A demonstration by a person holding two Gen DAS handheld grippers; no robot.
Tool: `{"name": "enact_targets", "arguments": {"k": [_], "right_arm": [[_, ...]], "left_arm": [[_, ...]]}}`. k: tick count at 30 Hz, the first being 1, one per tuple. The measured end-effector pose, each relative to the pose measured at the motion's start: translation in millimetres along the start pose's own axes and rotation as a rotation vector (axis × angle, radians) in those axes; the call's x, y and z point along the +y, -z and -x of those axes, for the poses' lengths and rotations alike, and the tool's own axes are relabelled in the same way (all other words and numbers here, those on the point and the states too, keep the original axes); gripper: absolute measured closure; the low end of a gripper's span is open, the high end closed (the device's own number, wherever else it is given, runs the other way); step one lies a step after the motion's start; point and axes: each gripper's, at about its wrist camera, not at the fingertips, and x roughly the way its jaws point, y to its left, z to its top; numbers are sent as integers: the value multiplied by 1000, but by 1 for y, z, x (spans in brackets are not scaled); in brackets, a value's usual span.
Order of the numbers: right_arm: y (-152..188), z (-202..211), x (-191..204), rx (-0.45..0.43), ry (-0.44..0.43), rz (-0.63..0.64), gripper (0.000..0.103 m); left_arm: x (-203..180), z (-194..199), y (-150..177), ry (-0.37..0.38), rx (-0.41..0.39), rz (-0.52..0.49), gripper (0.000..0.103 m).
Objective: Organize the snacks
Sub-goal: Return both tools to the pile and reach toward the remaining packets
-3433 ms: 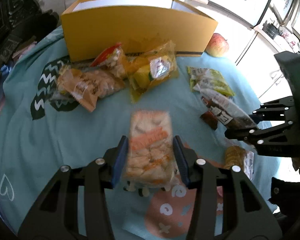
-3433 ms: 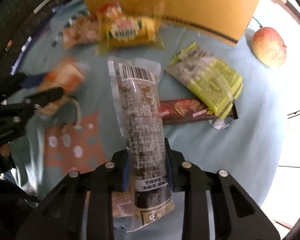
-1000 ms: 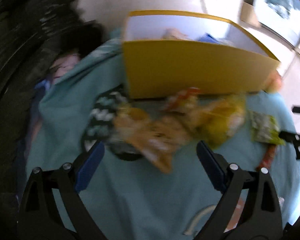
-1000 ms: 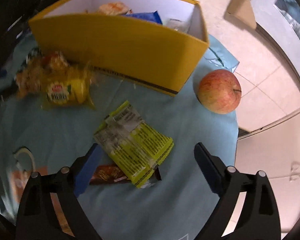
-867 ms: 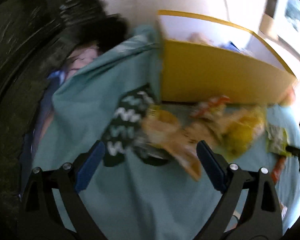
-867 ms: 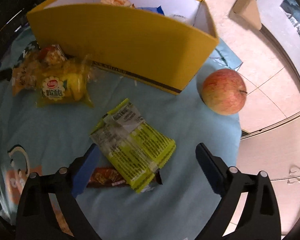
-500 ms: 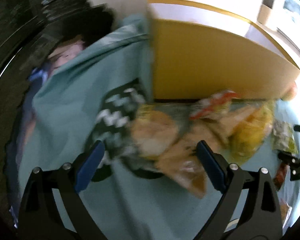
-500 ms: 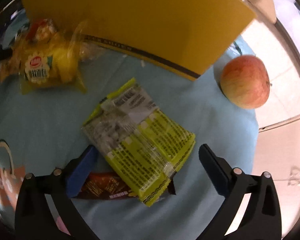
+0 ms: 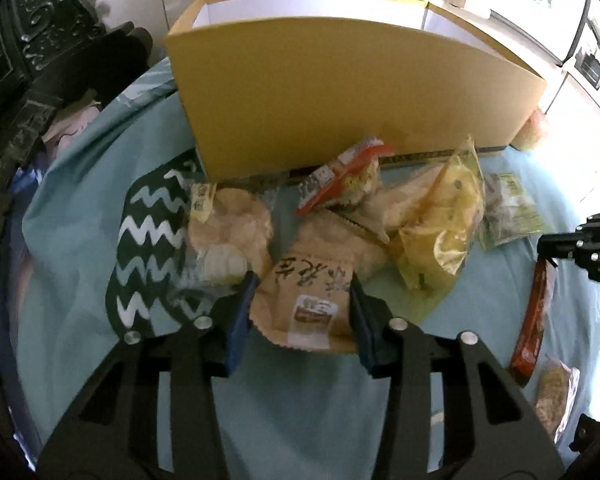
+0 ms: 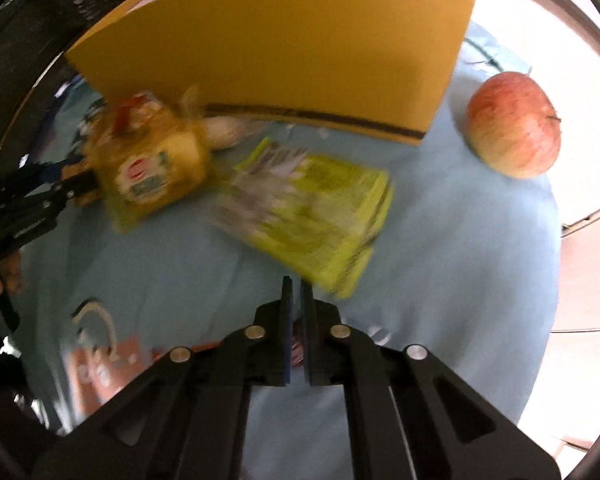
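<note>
Both wrist cameras look steeply down from close over the table; each frames the yellow box (image 9: 340, 92) (image 10: 284, 52) at top, the right view blurrier, perhaps nearer.

My right gripper (image 10: 296, 312) points down at the blue cloth (image 10: 452, 256), jaws nearly together on a thin brown wrapper (image 10: 297, 346). Just ahead lies a green packet (image 10: 312, 216); beyond it, the yellow box (image 10: 284, 60), an apple (image 10: 514, 134) to its right.

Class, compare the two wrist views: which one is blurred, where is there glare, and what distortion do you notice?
Right wrist view: motion blur smears the green packet; floor at right blown out. Left wrist view: sharper, glare at right washes out the apple. Both: fisheye bends the yellow box.
</note>
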Motion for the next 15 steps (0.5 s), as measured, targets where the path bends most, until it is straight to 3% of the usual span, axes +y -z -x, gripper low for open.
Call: {"name": "enact_targets", "arguments": {"k": [1, 2, 3, 6, 10, 15], "right_arm": [[2, 3, 3, 4, 8, 14, 76], [3, 6, 4, -3, 33, 23, 47], [4, 8, 2, -21, 58, 18, 37], [2, 19, -12, -61, 124, -55, 27], [-19, 31, -18, -97, 190, -172, 12], [-43, -3, -3, -42, 263, -171, 8]], "left_arm": [[0, 3, 3, 6, -5, 6, 59], [0, 4, 7, 9, -5, 12, 59], [1, 5, 11, 11, -4, 17, 59], [-7, 6, 18, -7, -4, -21, 57], [-18, 13, 8, -70, -64, -51, 12], [-26, -14, -2, -121, 19, -93, 10]]}}
